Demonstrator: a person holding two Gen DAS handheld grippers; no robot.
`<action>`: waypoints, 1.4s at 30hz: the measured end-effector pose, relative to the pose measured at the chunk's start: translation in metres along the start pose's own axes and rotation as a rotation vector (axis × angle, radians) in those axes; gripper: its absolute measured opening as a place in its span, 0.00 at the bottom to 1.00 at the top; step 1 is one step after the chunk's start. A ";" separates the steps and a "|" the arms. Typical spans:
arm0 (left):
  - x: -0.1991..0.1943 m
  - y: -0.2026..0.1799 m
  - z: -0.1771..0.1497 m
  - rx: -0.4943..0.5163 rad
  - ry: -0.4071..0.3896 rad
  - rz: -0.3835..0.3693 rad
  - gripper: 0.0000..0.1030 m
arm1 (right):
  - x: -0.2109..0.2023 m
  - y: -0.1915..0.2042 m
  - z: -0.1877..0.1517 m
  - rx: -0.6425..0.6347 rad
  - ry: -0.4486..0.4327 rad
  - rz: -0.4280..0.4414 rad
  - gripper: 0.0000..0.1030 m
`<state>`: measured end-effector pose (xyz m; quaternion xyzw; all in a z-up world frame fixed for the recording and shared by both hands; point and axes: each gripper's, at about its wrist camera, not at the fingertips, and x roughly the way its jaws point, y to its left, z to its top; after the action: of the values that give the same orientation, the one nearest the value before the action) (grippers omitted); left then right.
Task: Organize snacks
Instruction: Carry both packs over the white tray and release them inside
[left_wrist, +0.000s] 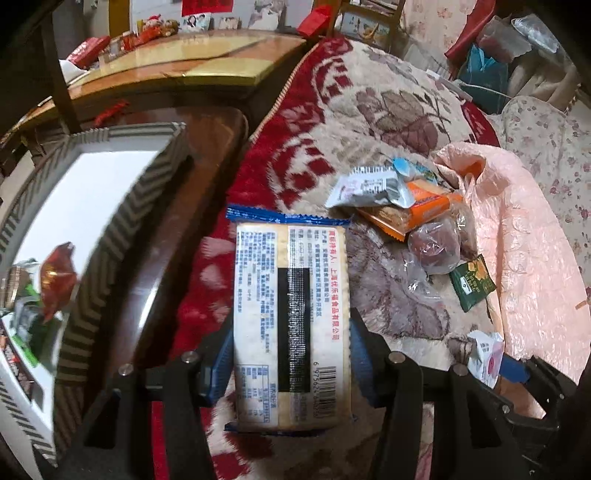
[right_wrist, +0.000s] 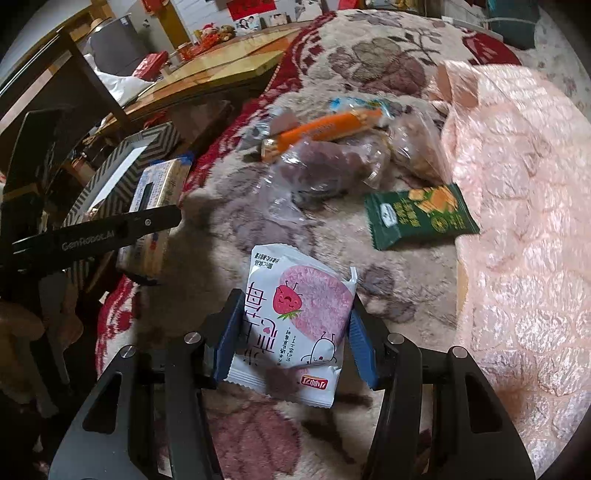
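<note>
My left gripper (left_wrist: 291, 354) is shut on a long cracker pack (left_wrist: 291, 314) with blue ends, held above the floral blanket beside a white box with a chevron rim (left_wrist: 122, 206). That box holds several snacks (left_wrist: 55, 277). My right gripper (right_wrist: 291, 332) is shut on a white strawberry snack packet (right_wrist: 295, 317), held over the blanket. The cracker pack (right_wrist: 155, 192) and the left gripper's arm (right_wrist: 103, 229) show at the left of the right wrist view. A pile of loose snacks (left_wrist: 406, 210) lies on the blanket ahead, with a green packet (right_wrist: 421, 214) nearest.
A pink plastic bag (right_wrist: 517, 221) covers the blanket on the right. A floral blanket (left_wrist: 388, 110) lies under everything. A wooden table (left_wrist: 184, 62) with red boxes stands at the back left. An orange packet (right_wrist: 325, 129) and clear-wrapped pastries (right_wrist: 325, 166) lie in the pile.
</note>
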<state>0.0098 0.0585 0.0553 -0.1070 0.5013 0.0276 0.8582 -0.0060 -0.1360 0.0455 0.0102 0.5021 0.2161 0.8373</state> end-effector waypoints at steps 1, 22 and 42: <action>-0.003 0.001 0.000 0.002 -0.007 0.005 0.56 | -0.001 0.003 0.001 -0.006 -0.002 0.000 0.52; -0.060 0.066 0.001 -0.068 -0.128 0.126 0.56 | 0.004 0.098 0.039 -0.206 -0.006 0.052 0.52; -0.073 0.122 -0.004 -0.166 -0.148 0.186 0.56 | 0.025 0.174 0.062 -0.349 0.023 0.105 0.51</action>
<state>-0.0483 0.1812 0.0974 -0.1284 0.4403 0.1561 0.8748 -0.0049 0.0431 0.0962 -0.1115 0.4654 0.3433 0.8081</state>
